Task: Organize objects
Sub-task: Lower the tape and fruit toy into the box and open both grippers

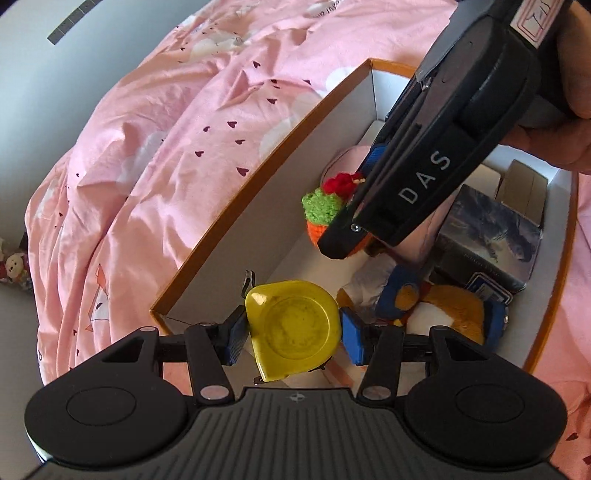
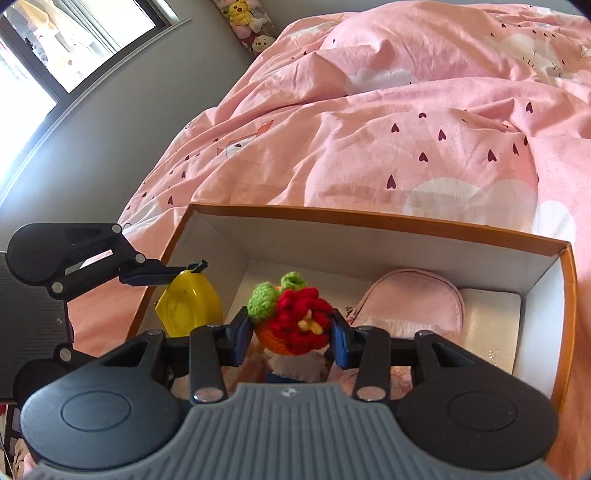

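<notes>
My left gripper [image 1: 293,334] is shut on a yellow tape measure [image 1: 293,330] and holds it over the near corner of an orange-rimmed cardboard box [image 1: 258,166]. My right gripper [image 2: 290,338] is shut on a crocheted toy [image 2: 295,321] with red, green and orange yarn, held above the inside of the box [image 2: 369,221]. In the left wrist view the right gripper [image 1: 364,199] reaches in from the upper right with the crocheted toy [image 1: 323,206] at its tip. In the right wrist view the left gripper [image 2: 186,275] and the tape measure [image 2: 188,306] show at the left.
The box sits on a bed with a pink heart-print duvet [image 2: 406,129]. Inside lie a pink pouch [image 2: 413,302], a dark printed box [image 1: 491,236], a small cardboard box [image 1: 524,192] and an orange-and-white plush toy [image 1: 436,306]. Plush toys [image 2: 247,22] stand by the wall.
</notes>
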`<move>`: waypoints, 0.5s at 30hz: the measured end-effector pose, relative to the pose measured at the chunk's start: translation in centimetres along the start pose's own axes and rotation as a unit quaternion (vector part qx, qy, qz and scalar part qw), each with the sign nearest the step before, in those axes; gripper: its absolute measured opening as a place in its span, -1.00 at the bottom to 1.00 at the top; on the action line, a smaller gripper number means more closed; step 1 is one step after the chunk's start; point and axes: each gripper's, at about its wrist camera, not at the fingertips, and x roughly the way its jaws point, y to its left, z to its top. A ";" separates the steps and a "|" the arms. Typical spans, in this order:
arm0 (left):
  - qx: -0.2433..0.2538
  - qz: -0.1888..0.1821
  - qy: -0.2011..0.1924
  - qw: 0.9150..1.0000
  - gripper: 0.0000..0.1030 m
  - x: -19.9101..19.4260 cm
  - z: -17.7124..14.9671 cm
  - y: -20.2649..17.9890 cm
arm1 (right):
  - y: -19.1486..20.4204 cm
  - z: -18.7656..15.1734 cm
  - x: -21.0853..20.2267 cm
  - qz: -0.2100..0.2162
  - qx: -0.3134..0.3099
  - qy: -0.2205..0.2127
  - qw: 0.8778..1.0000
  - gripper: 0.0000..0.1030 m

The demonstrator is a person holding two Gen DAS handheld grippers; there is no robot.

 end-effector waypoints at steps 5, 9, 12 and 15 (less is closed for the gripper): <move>0.005 -0.034 0.023 0.999 0.17 2.5 0.6 1.4 | -0.4 0.7 3.0 -0.004 -0.010 0.025 1.000 -0.12; 0.028 -0.046 0.047 0.997 0.17 4.2 0.5 1.5 | -0.8 1.1 4.8 -0.005 -0.025 0.047 0.999 -0.11; 0.043 -0.055 0.060 0.996 0.17 5.1 0.5 1.4 | -0.9 1.1 6.0 0.003 -0.038 0.066 0.997 -0.11; 0.050 -0.060 0.074 0.994 0.17 5.9 0.5 1.4 | -0.7 1.2 6.6 0.002 -0.049 0.075 0.996 -0.09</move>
